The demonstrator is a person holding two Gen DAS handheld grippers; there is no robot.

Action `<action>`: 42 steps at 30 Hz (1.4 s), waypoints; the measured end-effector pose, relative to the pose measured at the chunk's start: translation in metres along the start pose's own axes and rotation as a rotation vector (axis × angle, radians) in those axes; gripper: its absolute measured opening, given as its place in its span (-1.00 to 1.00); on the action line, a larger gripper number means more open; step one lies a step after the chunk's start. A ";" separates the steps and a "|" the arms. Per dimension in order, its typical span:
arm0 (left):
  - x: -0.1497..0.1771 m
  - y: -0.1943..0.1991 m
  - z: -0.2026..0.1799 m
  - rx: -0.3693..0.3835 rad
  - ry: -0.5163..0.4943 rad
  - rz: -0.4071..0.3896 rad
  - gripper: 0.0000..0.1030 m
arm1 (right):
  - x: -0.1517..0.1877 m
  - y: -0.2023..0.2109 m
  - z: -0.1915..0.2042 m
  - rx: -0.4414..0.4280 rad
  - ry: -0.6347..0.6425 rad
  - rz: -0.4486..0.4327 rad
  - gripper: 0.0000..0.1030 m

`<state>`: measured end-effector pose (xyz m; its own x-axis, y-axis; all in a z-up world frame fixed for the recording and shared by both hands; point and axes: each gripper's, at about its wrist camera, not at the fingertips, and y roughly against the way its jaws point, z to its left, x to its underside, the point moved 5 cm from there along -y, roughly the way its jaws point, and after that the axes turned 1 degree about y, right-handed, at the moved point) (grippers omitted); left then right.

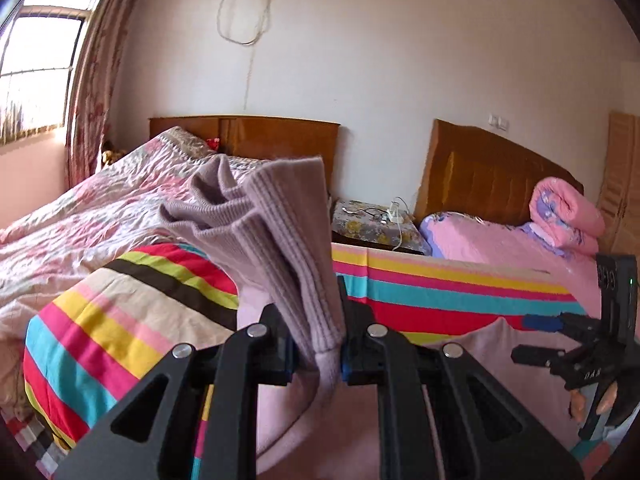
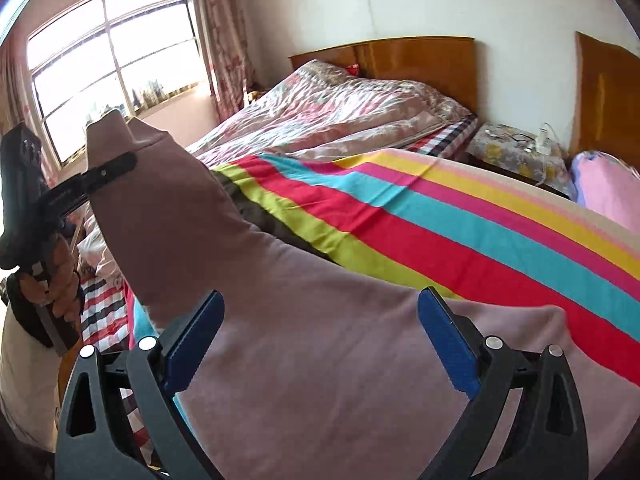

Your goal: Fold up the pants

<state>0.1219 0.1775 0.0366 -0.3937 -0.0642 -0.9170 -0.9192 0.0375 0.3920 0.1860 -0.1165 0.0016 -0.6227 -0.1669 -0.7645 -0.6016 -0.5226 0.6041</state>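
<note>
The mauve-pink pants (image 2: 320,340) lie on the striped sheet (image 2: 440,216) of the near bed. My left gripper (image 1: 318,344) is shut on the pants' ribbed cuff (image 1: 288,248) and holds that leg end lifted above the bed; it also shows at the left of the right wrist view (image 2: 116,160), with the raised leg hanging down from it. My right gripper (image 2: 320,344) is open and empty, its blue pads (image 2: 448,340) spread over the flat part of the pants. It also shows at the right of the left wrist view (image 1: 540,340).
A second bed with a pink floral quilt (image 2: 340,112) stands behind, by the window (image 2: 112,64). A nightstand (image 1: 372,224) with a cable and charger sits between wooden headboards. A rolled pink blanket (image 1: 568,216) lies on the right bed.
</note>
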 end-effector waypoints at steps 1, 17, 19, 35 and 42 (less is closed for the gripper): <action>0.009 -0.003 -0.044 0.028 -0.096 0.013 -0.69 | 0.007 0.024 -0.027 0.043 -0.065 -0.031 0.84; 0.104 0.007 -0.115 0.233 -0.193 0.151 0.71 | 0.115 0.056 -0.058 -0.172 -0.369 0.093 0.48; 0.110 -0.008 -0.071 0.121 -0.109 0.195 0.70 | 0.121 0.034 -0.037 -0.238 -0.389 0.188 0.43; 0.150 -0.027 -0.006 0.065 -0.036 0.279 0.71 | 0.103 -0.013 0.004 -0.164 -0.416 0.196 -0.71; 0.150 -0.041 -0.014 0.054 -0.125 0.311 0.72 | 0.132 -0.001 -0.001 -0.080 -0.433 0.207 -0.72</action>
<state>0.1003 0.1520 -0.1158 -0.6479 0.0811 -0.7574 -0.7521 0.0891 0.6530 0.1047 -0.1388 -0.0996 -0.8864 0.0807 -0.4558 -0.4135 -0.5807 0.7013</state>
